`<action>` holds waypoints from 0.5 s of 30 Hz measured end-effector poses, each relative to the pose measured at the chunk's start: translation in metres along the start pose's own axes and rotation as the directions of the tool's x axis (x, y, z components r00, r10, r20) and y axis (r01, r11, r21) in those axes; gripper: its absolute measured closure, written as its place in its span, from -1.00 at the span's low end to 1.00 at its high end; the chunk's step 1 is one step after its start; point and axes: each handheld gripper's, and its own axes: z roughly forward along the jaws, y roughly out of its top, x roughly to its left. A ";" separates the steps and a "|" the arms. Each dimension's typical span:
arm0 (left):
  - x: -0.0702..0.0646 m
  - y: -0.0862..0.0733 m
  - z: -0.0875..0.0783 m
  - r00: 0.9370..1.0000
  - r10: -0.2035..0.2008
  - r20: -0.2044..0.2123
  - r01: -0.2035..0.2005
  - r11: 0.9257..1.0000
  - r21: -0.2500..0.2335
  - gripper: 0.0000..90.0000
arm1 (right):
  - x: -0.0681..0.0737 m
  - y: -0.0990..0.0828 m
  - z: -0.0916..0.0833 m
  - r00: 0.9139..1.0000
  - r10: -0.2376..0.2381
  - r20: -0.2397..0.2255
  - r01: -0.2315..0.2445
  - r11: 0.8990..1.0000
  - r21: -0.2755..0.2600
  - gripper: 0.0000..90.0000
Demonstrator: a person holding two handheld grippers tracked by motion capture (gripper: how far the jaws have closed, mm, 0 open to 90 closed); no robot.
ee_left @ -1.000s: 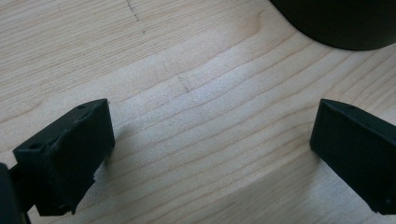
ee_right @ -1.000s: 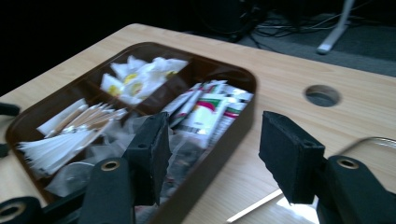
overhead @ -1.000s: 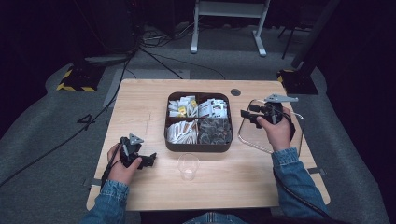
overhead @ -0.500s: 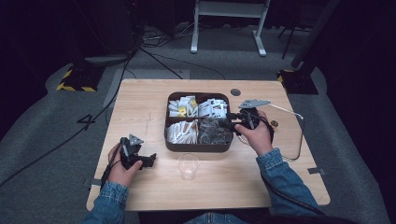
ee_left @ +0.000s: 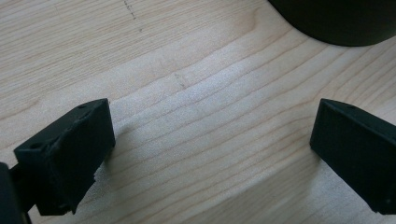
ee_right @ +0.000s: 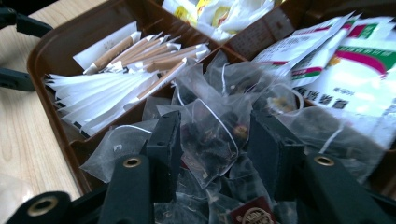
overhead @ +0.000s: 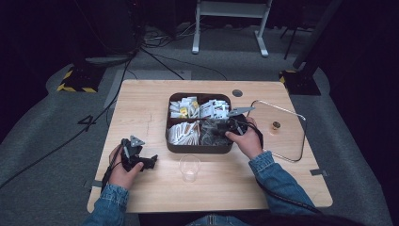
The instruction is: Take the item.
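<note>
Closing around a clear mesh tea bag [ee_right: 210,135], the right tongs [ee_right: 212,140] have been lowered into the near right compartment of the brown tray [overhead: 197,147]; the jaws have just been narrowing, with the bag standing between them, though whether the pads already press on it cannot be told. The left tongs [ee_left: 210,144] are held wide apart and empty, low over bare wood at the near left of the desk [overhead: 141,103], gripped by the left hand [overhead: 123,165].

A clear plastic cup [overhead: 189,167] stands empty just in front of the tray, between the two hands. Judged from this, the work is at an early stage — a bag is being picked, nothing has been lifted out, and the cup is probably where it is meant to go; the lift and the drop are both left to do.

Farther back in the tray, white paper-wrapped sticks [ee_right: 116,70] fill the near left compartment, and printed sachets [ee_right: 345,70] fill the far ones. A transparent lid [overhead: 282,129] with a small knob lies flat on the desk just right of the tray.

The desk is of pale wood with a round cable port near its far edge. Beyond it — grey carpet, trailing black cables, yellow-and-black striped bases and a white stand in a dark room.
</note>
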 end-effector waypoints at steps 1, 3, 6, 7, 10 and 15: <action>0.000 0.000 0.000 1.000 0.000 0.000 0.000 1.000 0.000 -0.99 | 0.000 0.000 0.002 1.000 0.000 0.000 0.000 1.000 0.004 0.22; 0.000 0.000 0.000 1.000 0.001 0.000 -0.001 1.000 0.000 -1.00 | 0.000 -0.001 0.005 1.000 -0.002 0.003 0.002 1.000 0.013 0.20; 0.000 0.000 0.000 1.000 0.001 0.001 -0.001 1.000 0.000 -1.00 | -0.001 -0.001 0.007 1.000 -0.006 0.021 0.006 1.000 0.019 0.13; 0.000 0.000 0.000 1.000 0.003 0.002 -0.003 1.000 0.001 -1.00 | -0.001 -0.001 0.008 1.000 -0.008 0.023 0.007 1.000 0.025 0.10; 0.000 0.000 0.000 1.000 0.003 0.002 -0.003 1.000 0.000 -1.00 | 0.001 -0.002 0.010 0.999 -0.026 0.039 0.023 0.998 0.063 0.06; 0.000 0.000 0.000 1.000 0.001 0.002 -0.001 1.000 0.000 -1.00 | 0.002 -0.002 0.008 0.996 -0.076 0.039 0.073 0.995 0.074 0.41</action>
